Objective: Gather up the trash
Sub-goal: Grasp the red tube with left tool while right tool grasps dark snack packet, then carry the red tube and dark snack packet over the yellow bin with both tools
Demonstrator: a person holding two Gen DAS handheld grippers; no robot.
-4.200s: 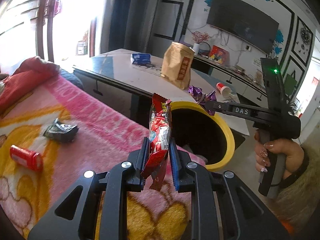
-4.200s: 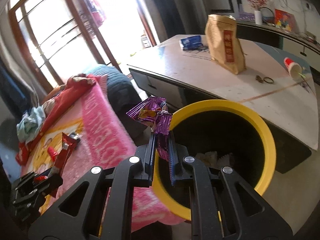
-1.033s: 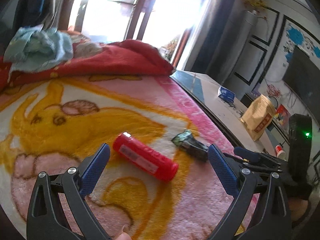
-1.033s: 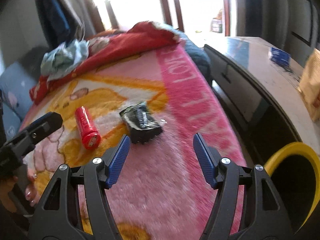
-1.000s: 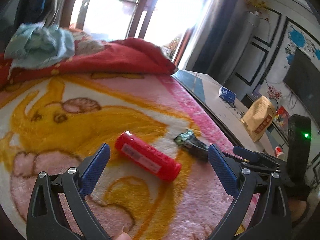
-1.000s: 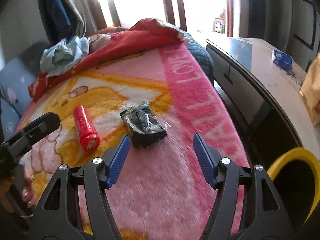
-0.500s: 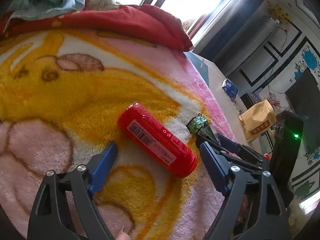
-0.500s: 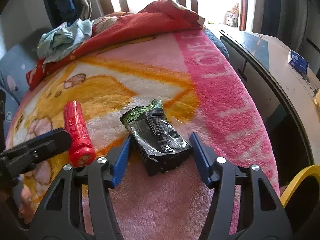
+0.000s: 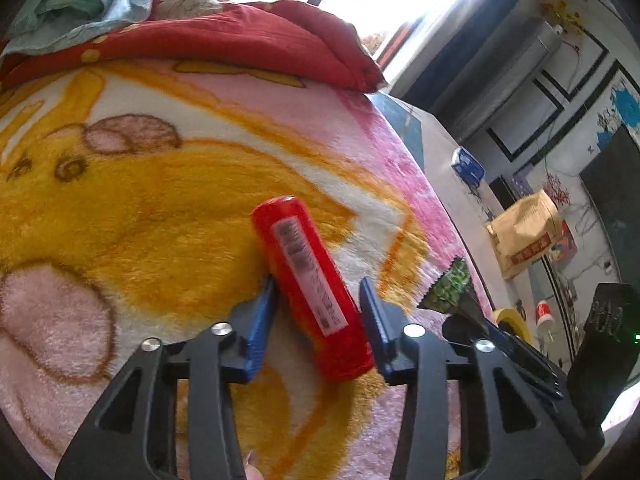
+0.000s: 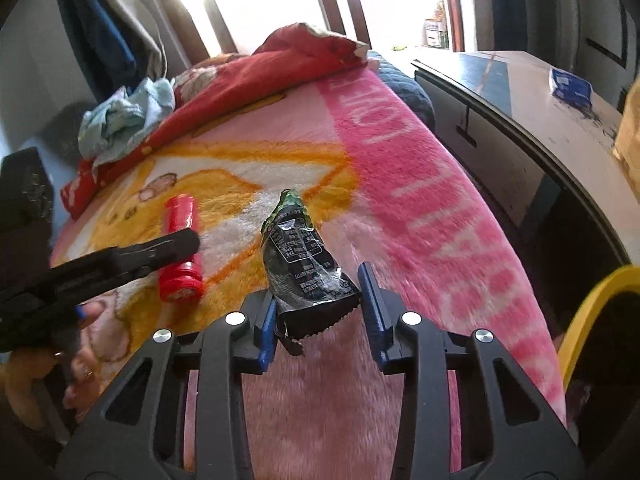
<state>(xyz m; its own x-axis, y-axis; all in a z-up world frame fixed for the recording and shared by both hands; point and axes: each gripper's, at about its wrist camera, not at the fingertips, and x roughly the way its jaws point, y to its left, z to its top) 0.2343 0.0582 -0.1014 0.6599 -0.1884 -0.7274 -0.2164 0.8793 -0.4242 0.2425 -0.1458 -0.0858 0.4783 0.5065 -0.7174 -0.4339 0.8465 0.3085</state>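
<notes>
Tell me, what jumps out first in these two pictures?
A bright red tube lies on the pink and yellow blanket, between the closing left gripper. Beside it, a black wrapper sits between the closing right gripper. A yellow bin waits at the blanket's edge.

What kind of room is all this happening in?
Probably a lived-in living room or bedroom at home: a plush pink blanket covers a bed or sofa, a long cabinet runs beside it, and a dark television hangs on the wall.
</notes>
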